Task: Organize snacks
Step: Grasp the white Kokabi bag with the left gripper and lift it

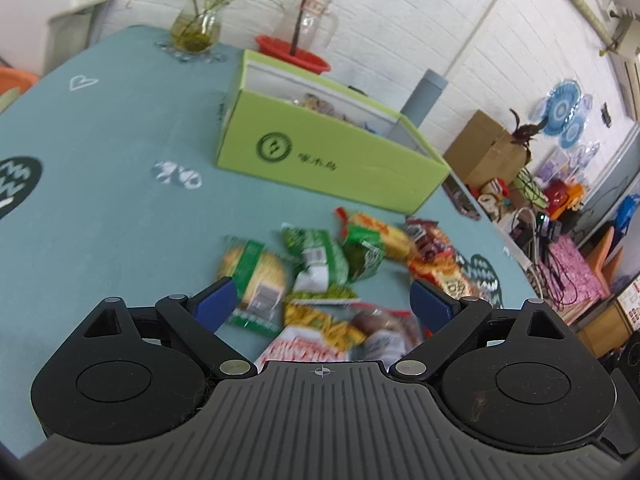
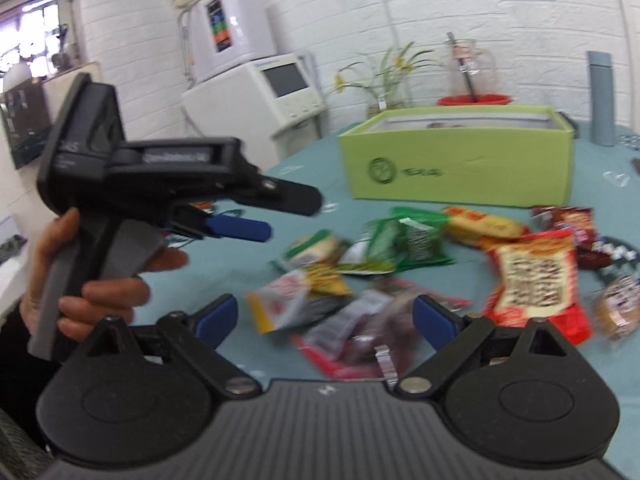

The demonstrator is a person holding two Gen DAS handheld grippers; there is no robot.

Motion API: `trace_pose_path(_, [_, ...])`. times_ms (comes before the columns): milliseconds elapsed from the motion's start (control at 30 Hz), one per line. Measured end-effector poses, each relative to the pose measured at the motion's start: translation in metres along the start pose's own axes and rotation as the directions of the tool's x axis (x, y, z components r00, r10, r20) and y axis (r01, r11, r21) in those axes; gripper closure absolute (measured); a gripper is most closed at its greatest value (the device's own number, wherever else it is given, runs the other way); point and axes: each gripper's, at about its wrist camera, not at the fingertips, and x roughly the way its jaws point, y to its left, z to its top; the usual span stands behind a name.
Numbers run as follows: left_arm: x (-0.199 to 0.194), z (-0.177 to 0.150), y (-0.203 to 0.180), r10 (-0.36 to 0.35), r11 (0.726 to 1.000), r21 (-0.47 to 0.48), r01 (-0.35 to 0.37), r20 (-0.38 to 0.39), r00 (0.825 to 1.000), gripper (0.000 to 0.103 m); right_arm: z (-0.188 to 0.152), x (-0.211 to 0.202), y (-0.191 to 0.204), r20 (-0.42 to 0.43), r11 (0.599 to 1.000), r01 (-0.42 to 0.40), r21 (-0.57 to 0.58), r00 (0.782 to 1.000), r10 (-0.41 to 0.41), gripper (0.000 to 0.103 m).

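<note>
A pile of snack packets (image 1: 340, 276) lies on the teal tablecloth, also in the right wrist view (image 2: 400, 264). A lime green box (image 1: 328, 152) stands behind it with some snacks inside; it shows in the right wrist view too (image 2: 456, 160). My left gripper (image 1: 322, 296) is open and empty, held above the near side of the pile. It appears from the side in the right wrist view (image 2: 280, 216). My right gripper (image 2: 324, 312) is open and empty, just above packets at the pile's near edge.
A glass vase with plants (image 1: 196, 28), a red bowl (image 1: 292, 54) with a glass jug, and a grey flask (image 1: 424, 96) stand behind the box. The table edge (image 1: 500, 236) runs along the right, with clutter beyond. White appliances (image 2: 256, 64) stand at the wall.
</note>
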Motion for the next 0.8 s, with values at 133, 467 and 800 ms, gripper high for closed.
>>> trace_pose_path(133, [-0.006,-0.004,0.017,-0.030,0.998,-0.061,0.028,-0.024,0.999,0.037,0.001,0.014,0.030,-0.013,0.992,-0.098,-0.078,0.995,0.097,0.009])
trace_pose_path(467, [0.005,-0.008,0.025,-0.074,0.996,-0.049,0.069,-0.095,0.993,0.041,-0.006,0.053,0.031,-0.106,0.995,-0.051,-0.086,0.993,0.042,0.009])
trace_pose_path(800, [0.021,-0.008,0.017,-0.096,0.995,-0.035,0.092,-0.145,0.985,0.043,-0.001,0.057,0.030,-0.117,0.996,-0.043,-0.075,0.993,0.034,0.009])
